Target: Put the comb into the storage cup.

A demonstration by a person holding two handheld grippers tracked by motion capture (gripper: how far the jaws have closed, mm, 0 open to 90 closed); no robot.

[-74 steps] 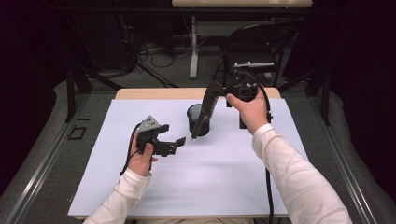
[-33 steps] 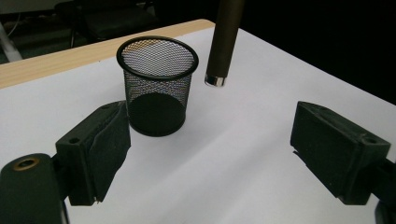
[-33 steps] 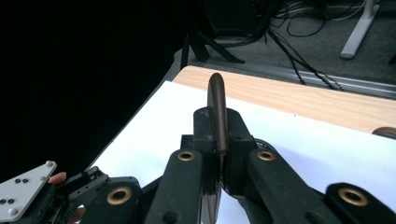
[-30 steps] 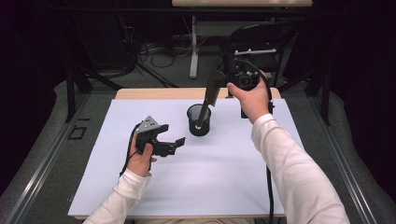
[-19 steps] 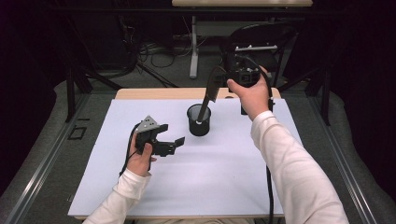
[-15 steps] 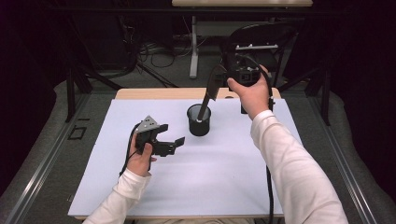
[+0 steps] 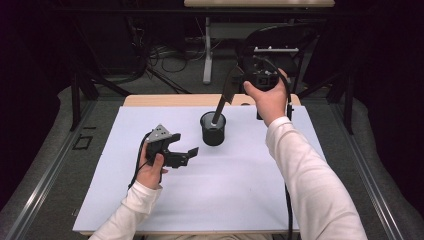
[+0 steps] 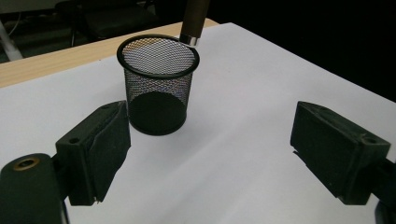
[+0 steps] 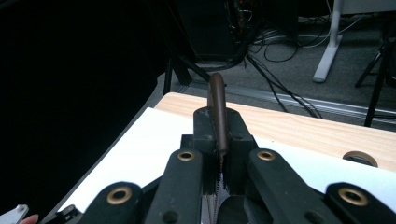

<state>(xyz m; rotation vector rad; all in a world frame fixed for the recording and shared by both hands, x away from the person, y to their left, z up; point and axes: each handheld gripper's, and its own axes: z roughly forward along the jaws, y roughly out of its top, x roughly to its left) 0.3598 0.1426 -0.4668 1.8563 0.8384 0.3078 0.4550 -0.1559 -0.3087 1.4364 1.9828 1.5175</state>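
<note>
A black mesh cup (image 7: 212, 132) stands upright on the white sheet (image 7: 225, 190), a little beyond its middle. My right gripper (image 7: 227, 92) hangs above and behind the cup, shut on a thin brown-handled tool (image 7: 220, 107) with a silver band. The tool slants down, and its lower end sits at the cup's far rim. In the right gripper view the brown handle (image 9: 217, 112) is pinched between the jaws of my right gripper (image 9: 217, 123). My left gripper (image 7: 184, 146) rests low on the sheet, left of the cup, open and empty. In its own view the left gripper (image 8: 217, 154) faces the cup (image 8: 156, 93) and the tool (image 8: 194, 18).
The white sheet covers most of a wooden table (image 7: 165, 100), whose bare strip at the far edge has a round cable hole (image 9: 357, 158). Beyond the table are dark floor, cables and stand legs (image 7: 207, 55).
My right hand has lifted and drawn toward the far edge, so the tool stands steeper with its lower end at the cup's mouth. The left gripper and the cup have not moved.
</note>
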